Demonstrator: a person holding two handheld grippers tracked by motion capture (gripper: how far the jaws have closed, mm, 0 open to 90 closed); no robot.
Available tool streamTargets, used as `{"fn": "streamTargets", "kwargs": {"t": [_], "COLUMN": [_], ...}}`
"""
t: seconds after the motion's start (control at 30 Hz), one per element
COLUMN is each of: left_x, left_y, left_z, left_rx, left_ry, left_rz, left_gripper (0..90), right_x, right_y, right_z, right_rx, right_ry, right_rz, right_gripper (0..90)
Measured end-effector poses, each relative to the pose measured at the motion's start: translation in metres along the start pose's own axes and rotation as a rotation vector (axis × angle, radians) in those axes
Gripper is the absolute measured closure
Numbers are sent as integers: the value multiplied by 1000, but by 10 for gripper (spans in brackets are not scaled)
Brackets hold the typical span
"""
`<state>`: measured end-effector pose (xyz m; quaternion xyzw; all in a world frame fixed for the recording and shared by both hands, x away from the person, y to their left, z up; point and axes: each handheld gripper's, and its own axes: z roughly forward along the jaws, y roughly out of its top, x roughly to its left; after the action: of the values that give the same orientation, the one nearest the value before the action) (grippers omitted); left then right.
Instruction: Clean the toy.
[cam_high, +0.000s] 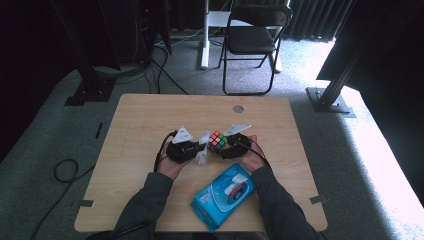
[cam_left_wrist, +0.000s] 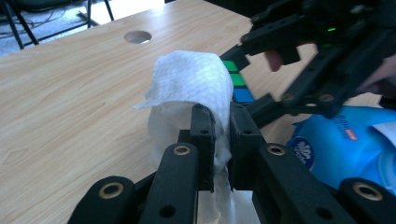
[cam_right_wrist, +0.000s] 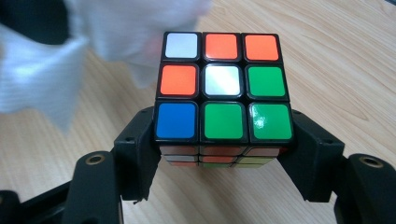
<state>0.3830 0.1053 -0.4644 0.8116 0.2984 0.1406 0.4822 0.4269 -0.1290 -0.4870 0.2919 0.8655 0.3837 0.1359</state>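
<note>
A scrambled puzzle cube (cam_right_wrist: 223, 86) with white, orange, green and blue squares on top is clamped between the black jaws of my right gripper (cam_right_wrist: 223, 154). In the high view the cube (cam_high: 217, 141) is held just above the table's middle by the right gripper (cam_high: 226, 148). My left gripper (cam_left_wrist: 222, 135) is shut on a folded white wet wipe (cam_left_wrist: 191, 81), whose free end stands up right beside the cube (cam_left_wrist: 236, 81). From above, the wipe (cam_high: 202, 148) hangs from the left gripper (cam_high: 199, 149) and touches or nearly touches the cube's left side.
A blue wet-wipe pack (cam_high: 223, 195) lies near the table's front edge between the forearms. The wooden table (cam_high: 140, 125) has a round hole (cam_high: 238, 108) at the back. A folding chair (cam_high: 252, 35) stands on the floor beyond.
</note>
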Motion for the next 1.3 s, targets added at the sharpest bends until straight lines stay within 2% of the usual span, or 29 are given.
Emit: {"fn": "streamTargets", "kwargs": {"t": [0.13, 0.27, 0.37, 0.47, 0.57, 0.63, 0.77, 1.03, 1.3], "left_x": [-3, -6, -5, -1, 3, 5, 8, 8, 7], "left_y": [0, -1, -2, -4, -4, -3, -2, -9, -17], "left_z": [-2, -1, 3, 8, 11, 12, 12, 18, 28], "left_rx": [-3, 16, 43, 59, 60, 57, 59, 88, 144], "left_ry": [-21, -26, -9, -2, 9, 15, 13, 22, 23], "left_rz": [0, 11, 10, -3, -14, -22, -29, -30, -18], "left_gripper": [826, 826, 825, 825, 825, 825, 824, 823, 822], "right_x": [-3, -6, -5, -2, 1, 5, 9, 9, 7], "right_y": [1, 2, 4, 5, 6, 7, 9, 9, 10], "right_z": [1, 1, -2, -3, -3, -2, -3, -3, -6], "right_rx": [13, 19, 4, 0, 0, -1, -7, -7, -31], "right_ry": [-25, -46, -21, -15, -6, 18, 29, 28, 38], "right_rz": [18, 30, 26, 9, 0, -24, -37, -30, -15], "right_gripper": [345, 345, 344, 345, 345, 345, 345, 345, 346]}}
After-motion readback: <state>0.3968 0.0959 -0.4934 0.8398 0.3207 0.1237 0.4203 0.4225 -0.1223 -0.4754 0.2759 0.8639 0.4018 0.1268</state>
